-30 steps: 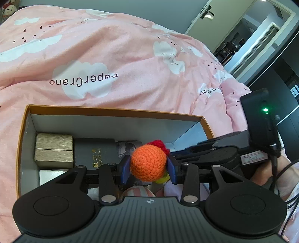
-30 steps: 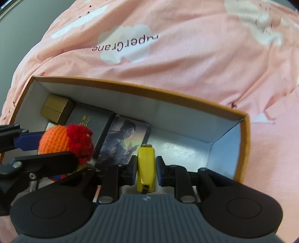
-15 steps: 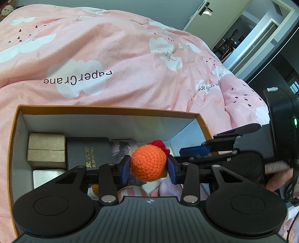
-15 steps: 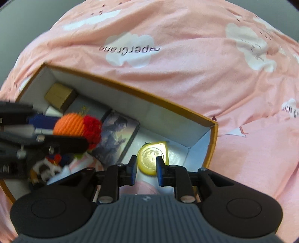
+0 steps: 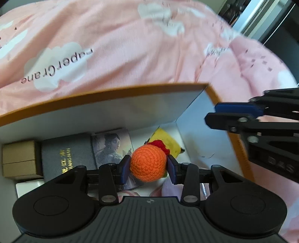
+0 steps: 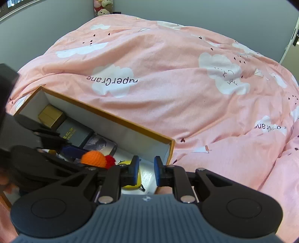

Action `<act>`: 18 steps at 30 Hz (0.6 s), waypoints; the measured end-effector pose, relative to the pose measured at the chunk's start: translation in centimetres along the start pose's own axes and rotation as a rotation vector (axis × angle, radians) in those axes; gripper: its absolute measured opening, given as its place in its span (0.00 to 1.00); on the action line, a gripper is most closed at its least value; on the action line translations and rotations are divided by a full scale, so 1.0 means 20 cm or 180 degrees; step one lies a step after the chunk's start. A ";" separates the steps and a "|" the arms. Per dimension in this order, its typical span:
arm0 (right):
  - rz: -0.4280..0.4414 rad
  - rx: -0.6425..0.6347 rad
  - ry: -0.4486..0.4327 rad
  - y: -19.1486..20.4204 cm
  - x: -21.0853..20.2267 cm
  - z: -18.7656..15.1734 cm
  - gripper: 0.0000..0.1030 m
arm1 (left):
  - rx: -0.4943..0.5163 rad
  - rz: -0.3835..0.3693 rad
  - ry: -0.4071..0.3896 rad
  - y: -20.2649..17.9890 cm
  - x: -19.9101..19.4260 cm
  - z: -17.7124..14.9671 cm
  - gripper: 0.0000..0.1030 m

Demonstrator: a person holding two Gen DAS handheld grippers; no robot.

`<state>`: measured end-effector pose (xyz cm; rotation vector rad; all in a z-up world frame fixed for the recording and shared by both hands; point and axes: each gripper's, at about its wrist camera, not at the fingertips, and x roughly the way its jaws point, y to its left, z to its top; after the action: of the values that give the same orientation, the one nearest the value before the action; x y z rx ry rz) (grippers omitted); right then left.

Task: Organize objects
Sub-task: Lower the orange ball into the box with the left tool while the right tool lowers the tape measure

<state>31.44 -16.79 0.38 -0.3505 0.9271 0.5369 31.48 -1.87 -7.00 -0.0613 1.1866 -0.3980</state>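
Observation:
My left gripper (image 5: 148, 165) is shut on an orange crochet ball (image 5: 147, 164) with a red tuft, held low inside the orange-rimmed cardboard box (image 5: 112, 91). Just beyond the ball, a yellow round item (image 5: 168, 139) lies at the box's right end. In the right wrist view the ball (image 6: 93, 158) shows at the lower left and the yellow item (image 6: 130, 185) lies below my right gripper (image 6: 146, 168). That gripper hovers above the box's right corner (image 6: 171, 144); its jaws are closing with nothing between them. Its fingertips (image 5: 224, 109) enter the left wrist view from the right.
Inside the box lie a gold carton (image 5: 18, 160), a dark grey case with gold lettering (image 5: 65, 157), a picture card (image 5: 112, 145) and a white packet (image 5: 29, 187). The box rests on a pink cloud-print quilt (image 6: 168, 74). Plush toys (image 6: 103, 7) sit by the far wall.
My right gripper let go of the yellow item, which now lies in the box, and rose away above the corner. The left gripper moved right and lower with the ball.

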 end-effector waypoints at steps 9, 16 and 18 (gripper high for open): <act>0.0154 0.0196 -0.0065 -0.06 0.02 -0.03 0.17 | 0.0100 0.0160 0.0252 -0.06 0.11 0.05 0.45; 0.0221 0.0285 -0.0089 -0.09 0.01 -0.05 0.16 | 0.0149 0.0132 0.0154 -0.09 0.16 0.06 0.45; 0.0250 0.0306 -0.0089 -0.09 0.01 -0.05 0.16 | 0.0160 0.0125 0.0139 -0.09 0.15 0.05 0.45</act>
<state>31.85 -18.82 -0.24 -0.2200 0.9389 0.5655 32.91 -4.66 -8.80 0.0143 1.2183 -0.3962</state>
